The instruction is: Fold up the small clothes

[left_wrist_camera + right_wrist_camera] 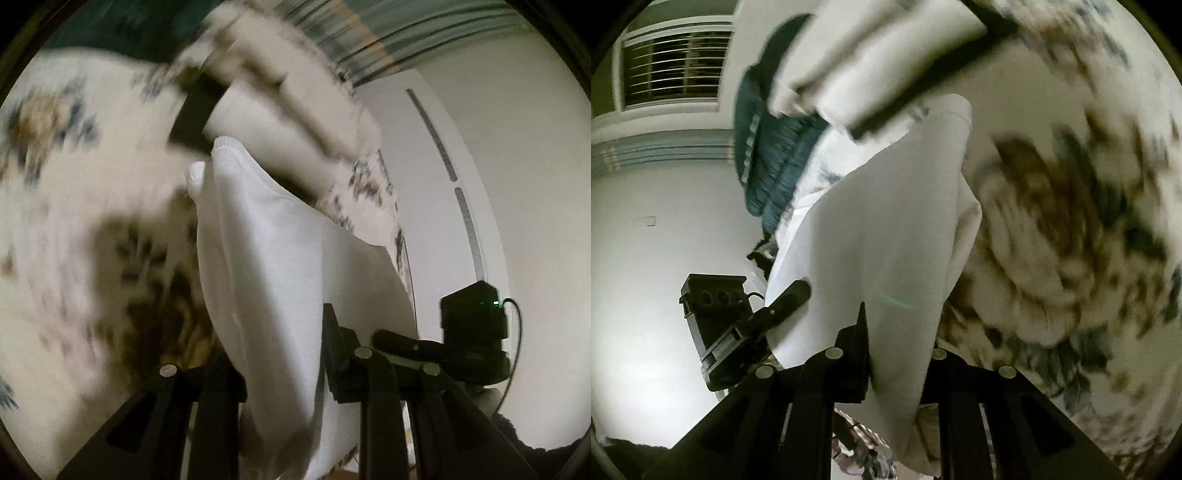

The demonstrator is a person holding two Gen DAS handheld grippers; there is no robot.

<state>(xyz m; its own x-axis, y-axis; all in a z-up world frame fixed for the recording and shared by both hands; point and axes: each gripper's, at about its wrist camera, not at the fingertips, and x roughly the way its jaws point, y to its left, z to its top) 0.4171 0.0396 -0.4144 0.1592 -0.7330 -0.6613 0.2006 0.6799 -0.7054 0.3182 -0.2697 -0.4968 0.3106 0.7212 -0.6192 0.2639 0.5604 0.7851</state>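
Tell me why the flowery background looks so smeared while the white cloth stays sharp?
Left wrist view: the white cloth is crisp, the floral bedding streaked by motion blur. Right wrist view: the same, the bedding smeared; fisheye distortion bends the window.

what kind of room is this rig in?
Probably a bedroom at home: a floral bedspread serves as the work surface, a barred window sits in a plain white wall, and both grippers hold up a white garment.
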